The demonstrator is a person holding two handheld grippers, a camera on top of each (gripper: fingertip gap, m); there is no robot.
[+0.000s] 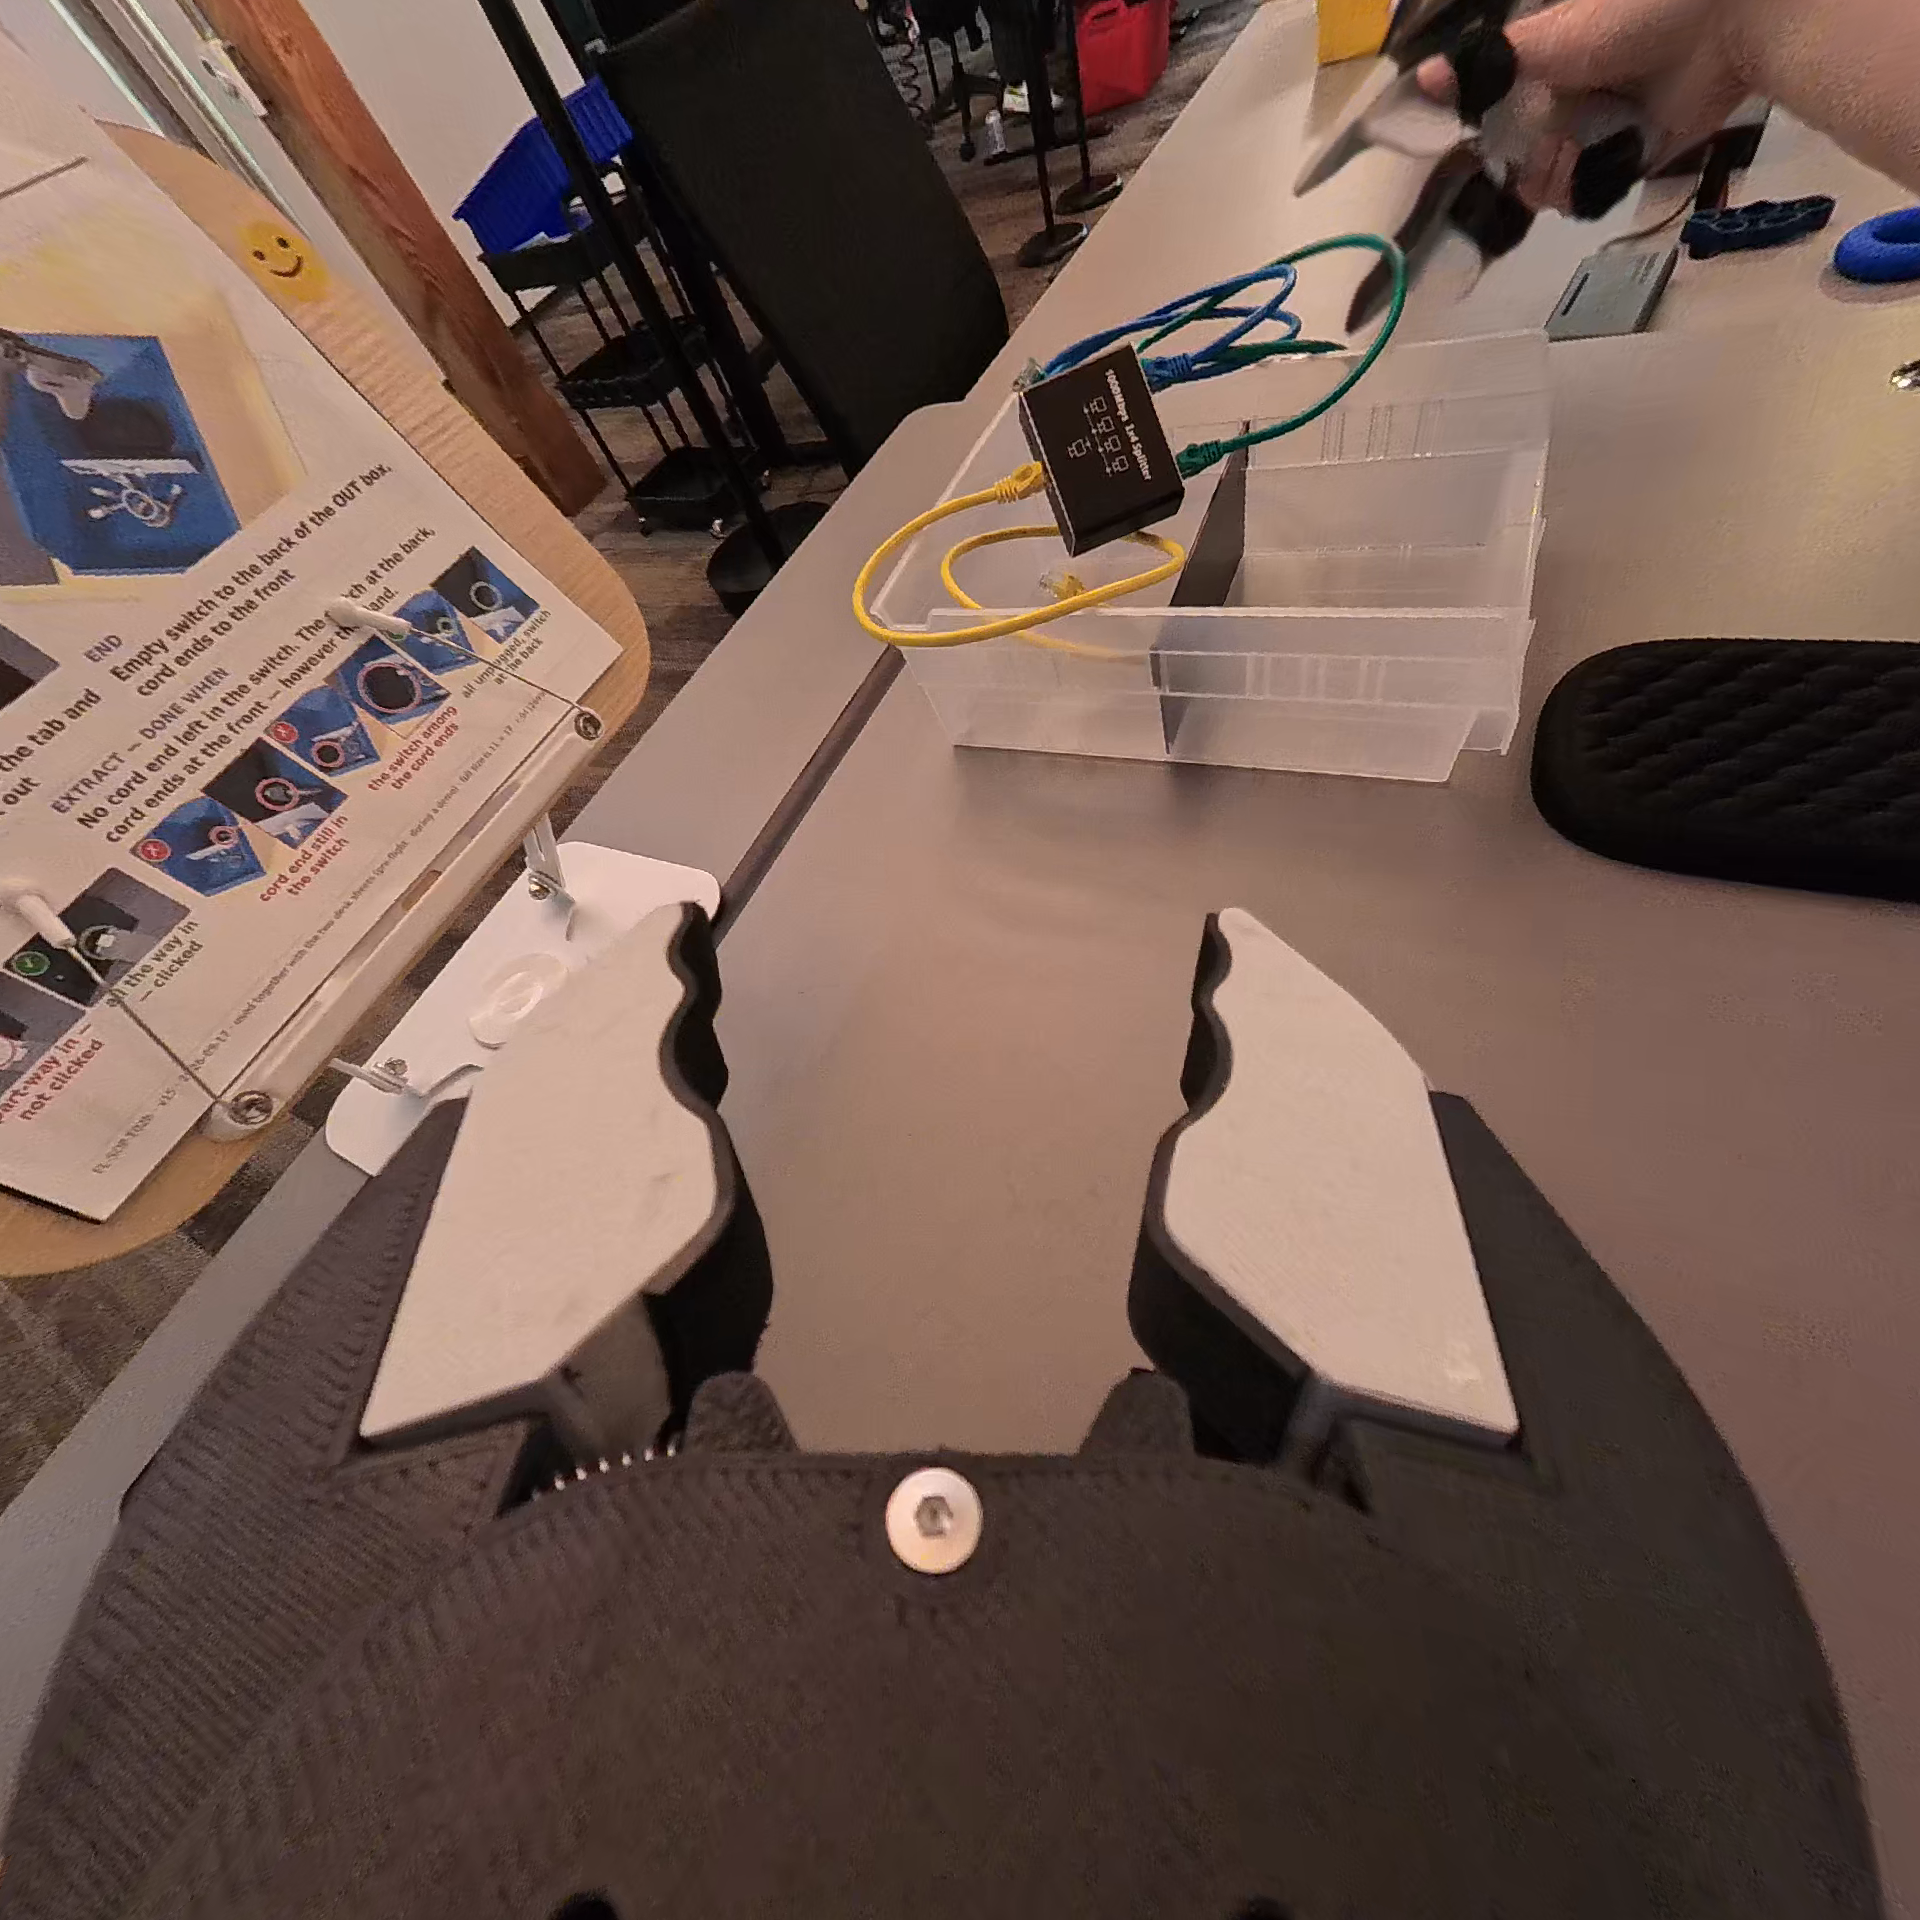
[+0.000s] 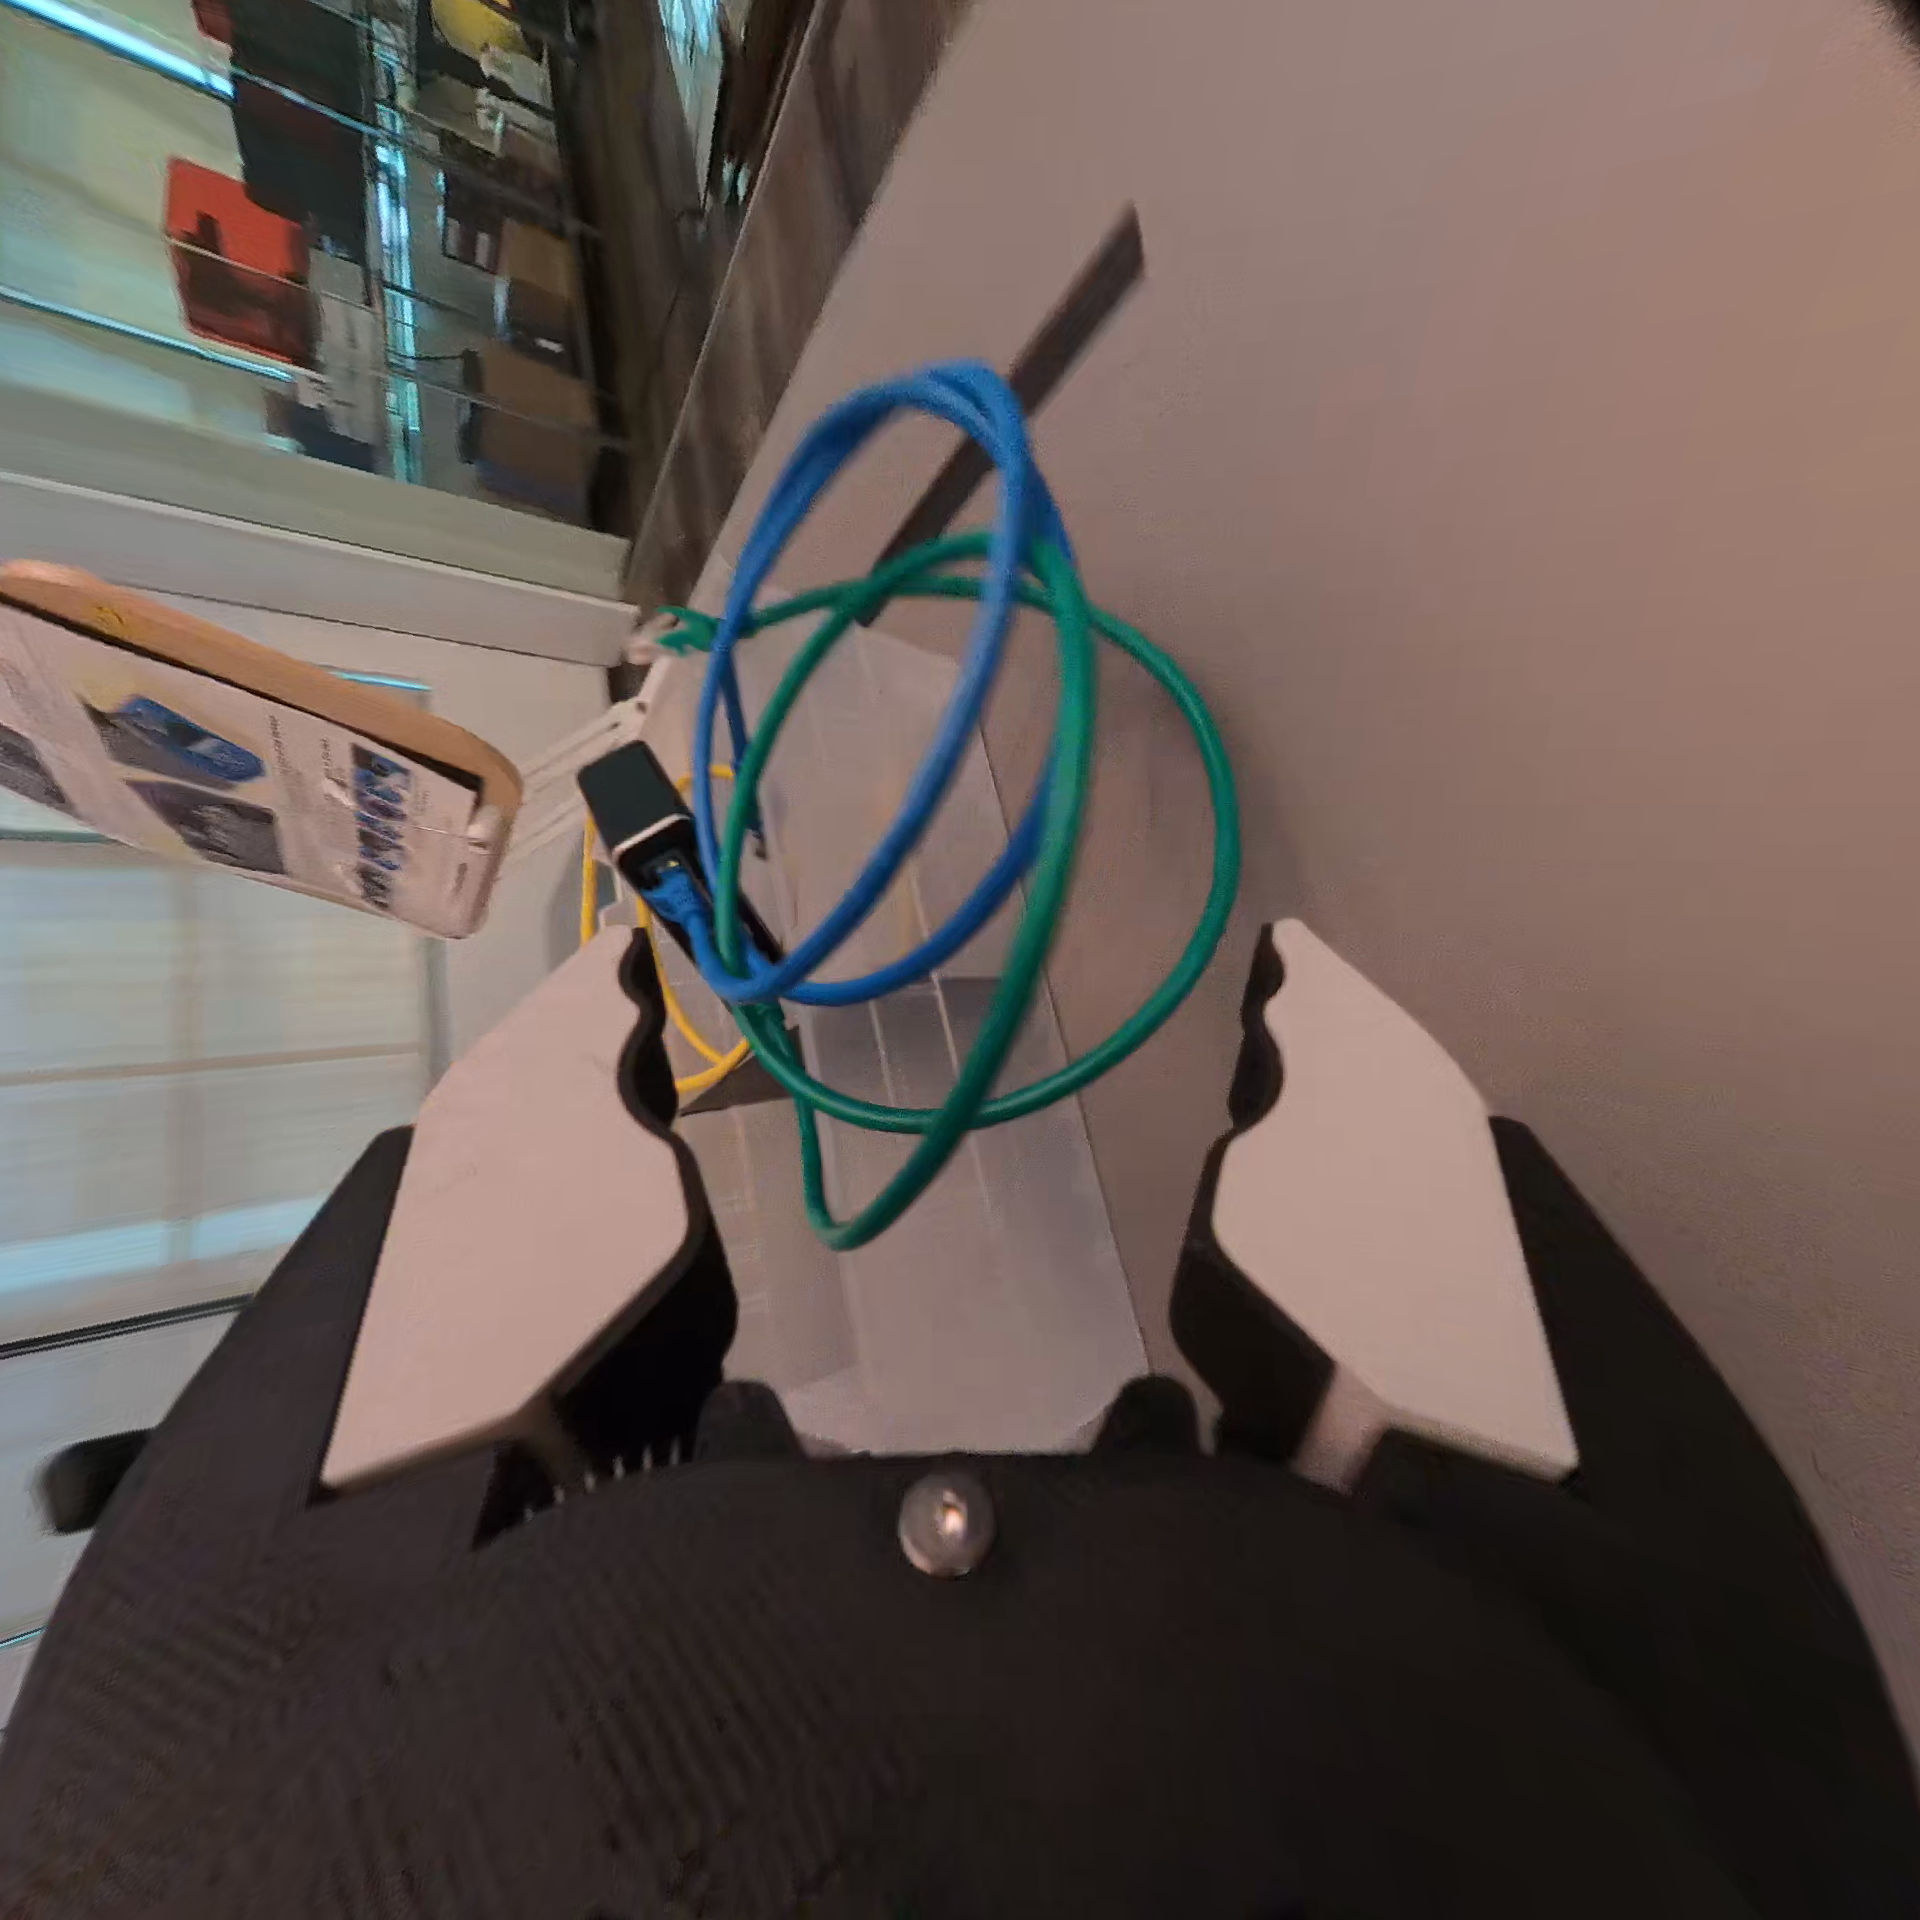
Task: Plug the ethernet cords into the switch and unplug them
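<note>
The black switch [image 1: 1101, 457] sits tilted in the left end of a clear plastic bin [image 1: 1351, 717]. A yellow cord [image 1: 914, 540], a blue cord [image 1: 1226, 312] and a green cord [image 1: 1371, 353] each have one end plugged into it. A loose yellow end [image 1: 1062, 584] lies in the bin. My left gripper [image 1: 961, 935] is open and empty over the bare table, well short of the bin. My right gripper [image 2: 951, 945] is open and empty, hovering by the green loop [image 2: 1216, 810] and blue loop [image 2: 987, 468]; the switch [image 2: 634, 800] is beyond. A hand holds it above the cords [image 1: 1335, 249].
An instruction board [image 1: 260, 675] on a white stand sits at the table's left edge. A black padded rest [image 1: 1745, 758] lies right of the bin. A black divider [image 1: 1210, 551] splits the bin. A grey device [image 1: 1610, 291] and blue ring [image 1: 1881, 249] lie far right. The left gripper is farther from the switch [image 2: 634, 800], some 40 cm, than the right, some 15 cm.
</note>
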